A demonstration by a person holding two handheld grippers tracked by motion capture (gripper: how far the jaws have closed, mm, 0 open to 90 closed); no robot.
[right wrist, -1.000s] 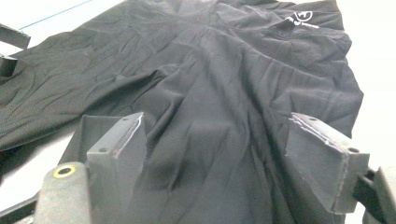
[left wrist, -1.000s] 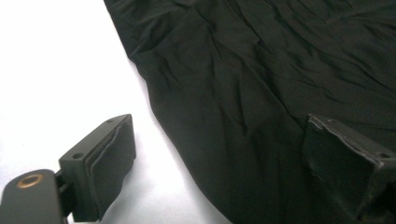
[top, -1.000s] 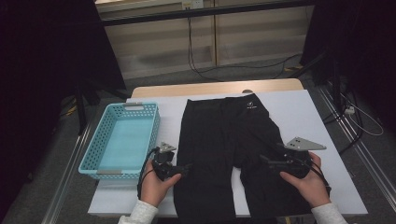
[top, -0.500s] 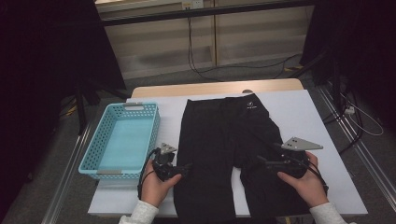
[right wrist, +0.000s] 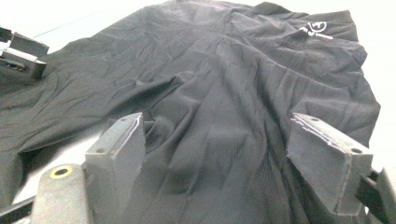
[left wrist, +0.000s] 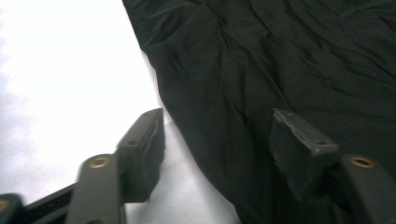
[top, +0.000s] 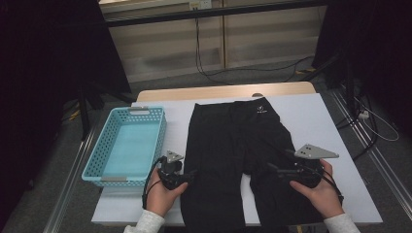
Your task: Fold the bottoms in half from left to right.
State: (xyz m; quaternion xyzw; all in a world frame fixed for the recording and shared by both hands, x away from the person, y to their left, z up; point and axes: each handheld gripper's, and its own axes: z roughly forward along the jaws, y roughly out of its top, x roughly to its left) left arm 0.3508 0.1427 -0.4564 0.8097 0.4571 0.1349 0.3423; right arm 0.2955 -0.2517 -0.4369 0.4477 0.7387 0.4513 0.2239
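hovering open claws (top: 192,175), black trousers (top: 233,145)

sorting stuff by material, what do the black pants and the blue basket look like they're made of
Black pants: thin, matte, probably stretchy synthetic knit; fine soft wrinkles show in the right gripper view. Blue basket: looks like moulded plastic, smooth turquoise, with perforated lattice walls and cut-out handles.

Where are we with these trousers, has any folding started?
Done: the black trousers lie spread flat on the table, no fold visible. In hand: the left gripper, jaws open, straddles one leg's outer edge; the right gripper hangs open over the other leg. Left: probably gripping and folding; the blue basket holds nothing.
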